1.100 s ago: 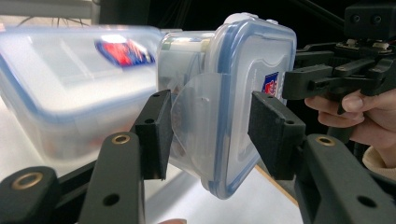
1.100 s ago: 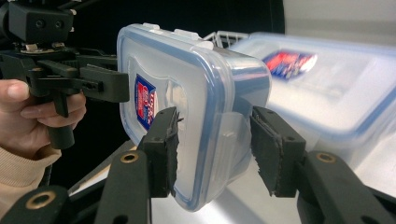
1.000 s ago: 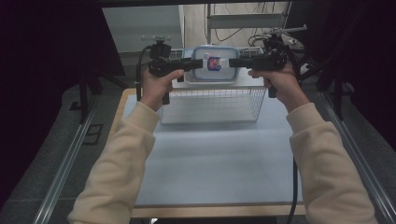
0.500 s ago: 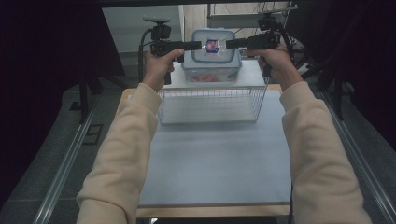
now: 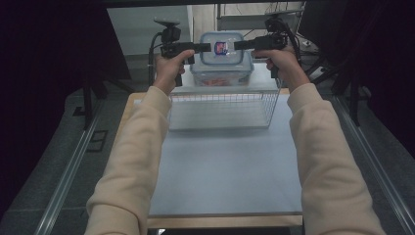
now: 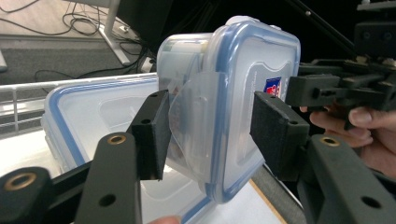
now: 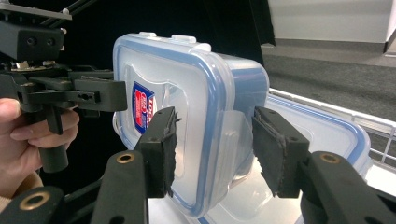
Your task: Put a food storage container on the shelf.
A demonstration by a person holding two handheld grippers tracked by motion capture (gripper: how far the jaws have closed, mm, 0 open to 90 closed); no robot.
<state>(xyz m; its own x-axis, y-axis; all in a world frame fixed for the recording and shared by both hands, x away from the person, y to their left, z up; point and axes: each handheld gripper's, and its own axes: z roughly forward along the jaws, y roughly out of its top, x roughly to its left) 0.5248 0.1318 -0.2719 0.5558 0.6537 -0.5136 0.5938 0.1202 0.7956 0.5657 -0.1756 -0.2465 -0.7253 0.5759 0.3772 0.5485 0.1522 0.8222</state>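
From the high view, I have the small box [image 5: 221,49] at the far end of the table [image 5: 225,171], beyond the wire basket [image 5: 225,105] and over the big box [image 5: 222,76]. The left hand-held gripper [image 5: 208,47] and right hand-held gripper [image 5: 237,45] pinch it from opposite sides. My judgement: keep both hands level and moving together, or the lid twists. I cannot tell whether the small box rests on the big one or hangs clear.

In the left gripper view, my hand-held gripper [image 6: 208,126] is clamped on the small box [image 6: 243,93], one pad on the clip flap and one on the lid. The jaws have just eased wider, so I'd firm up.

The right gripper view shows the same grip [image 7: 212,140] on the opposite clip, also just loosened. The box's [image 7: 187,93] underside is cut off.
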